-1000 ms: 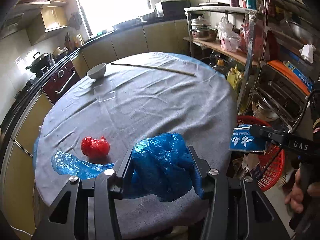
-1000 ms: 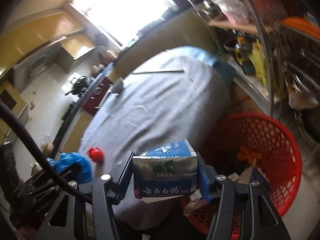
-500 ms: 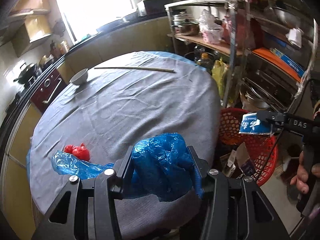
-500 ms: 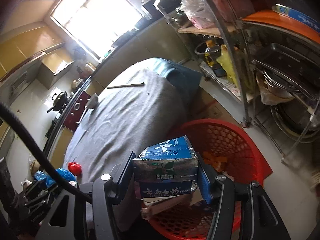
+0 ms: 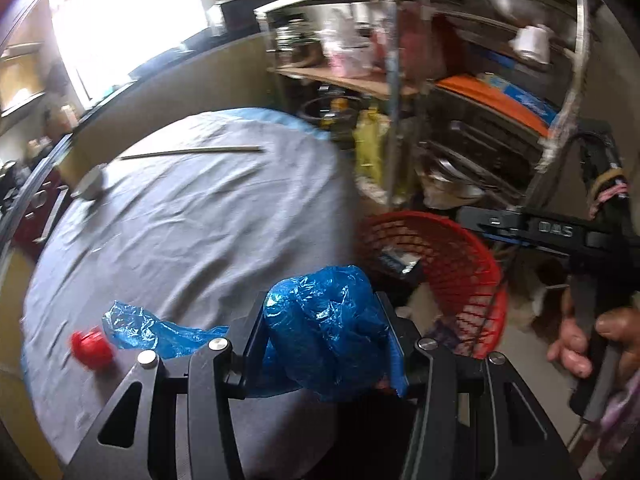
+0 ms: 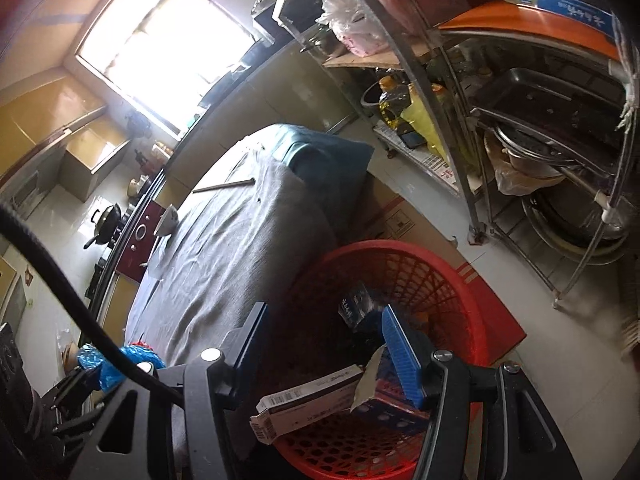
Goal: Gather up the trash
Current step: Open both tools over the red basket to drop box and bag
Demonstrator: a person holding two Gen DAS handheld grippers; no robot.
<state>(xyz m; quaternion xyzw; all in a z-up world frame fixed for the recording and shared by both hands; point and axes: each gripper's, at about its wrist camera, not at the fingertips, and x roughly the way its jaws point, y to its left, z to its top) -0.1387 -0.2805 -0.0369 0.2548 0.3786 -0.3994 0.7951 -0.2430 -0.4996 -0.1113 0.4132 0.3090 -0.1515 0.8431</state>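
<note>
The left gripper (image 5: 326, 344) pinches a crumpled blue plastic bag (image 5: 326, 332) between its two fingers, the bag bulging up past the fingertips. To its left on the grey tablecloth (image 5: 192, 232) lie a loose blue plastic scrap (image 5: 148, 332) and, just beside that, a small red wad (image 5: 92, 346). Ahead and to the right stands the red mesh basket (image 5: 452, 256). The right gripper (image 6: 328, 344) hangs over that basket (image 6: 404, 264) with its fingers spread and nothing between them — a blue carton (image 6: 356, 306) lies inside, ahead of the fingertips, and a flat white box (image 6: 304, 404) leans on the near rim, below the fingers.
</note>
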